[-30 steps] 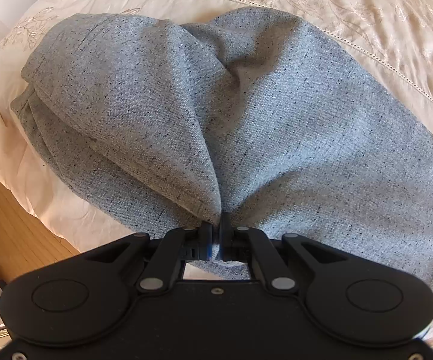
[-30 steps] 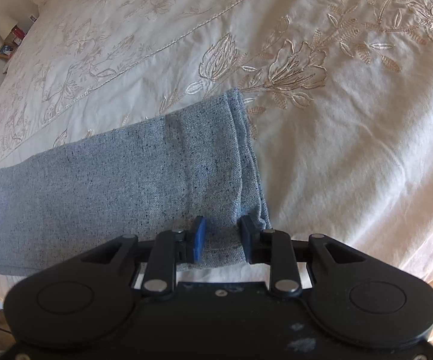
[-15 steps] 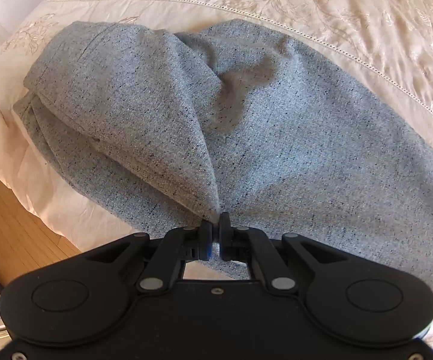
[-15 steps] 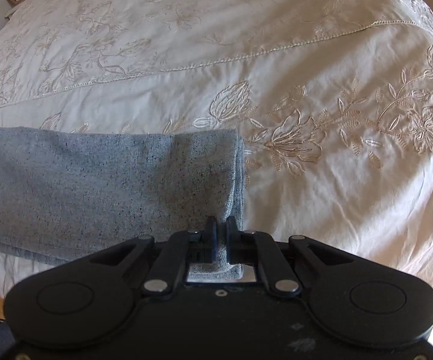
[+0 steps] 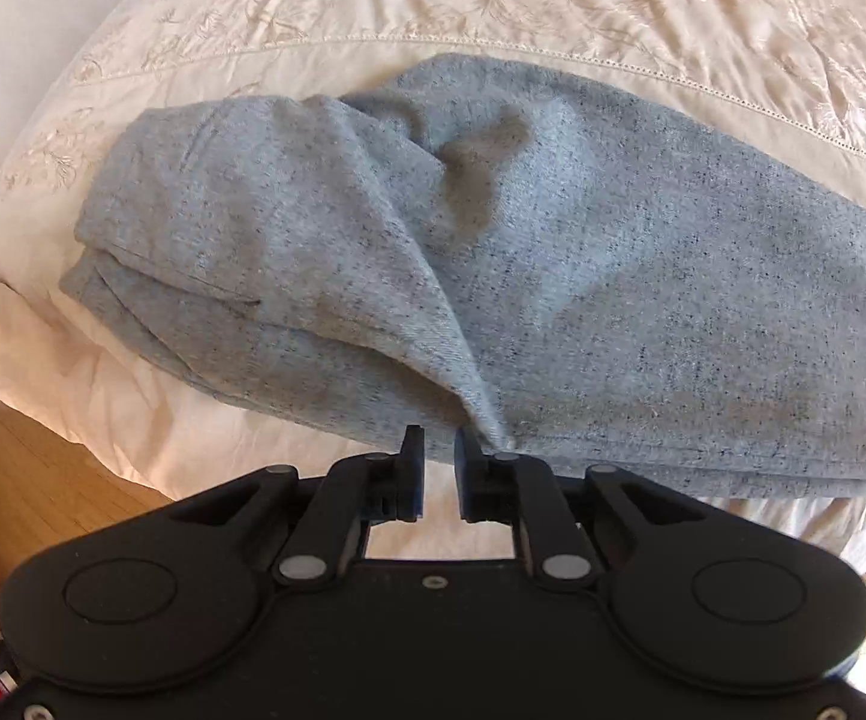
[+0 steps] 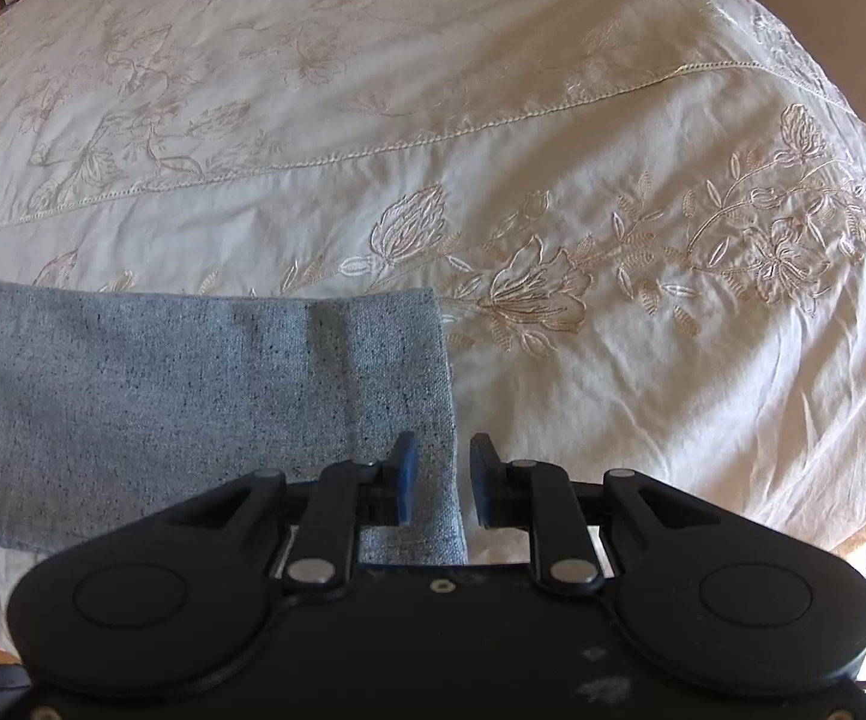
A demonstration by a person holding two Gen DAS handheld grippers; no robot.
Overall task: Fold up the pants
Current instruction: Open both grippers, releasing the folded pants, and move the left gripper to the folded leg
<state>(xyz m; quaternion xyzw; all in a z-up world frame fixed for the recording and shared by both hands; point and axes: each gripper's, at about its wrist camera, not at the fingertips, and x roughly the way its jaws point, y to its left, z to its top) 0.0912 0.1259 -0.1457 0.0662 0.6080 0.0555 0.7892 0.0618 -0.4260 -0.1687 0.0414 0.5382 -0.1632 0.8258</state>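
Both hand-held grippers, left and right, are hovering narrowly parted and empty over grey pants lying on the embroidered bed, likely needing regrasping for another fold.

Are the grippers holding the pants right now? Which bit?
Nothing is held. The left gripper is open beside a fold of the gray pants. The right gripper is open too, with the leg hem lying loose between its fingers.

Parted fingers astride pants hem
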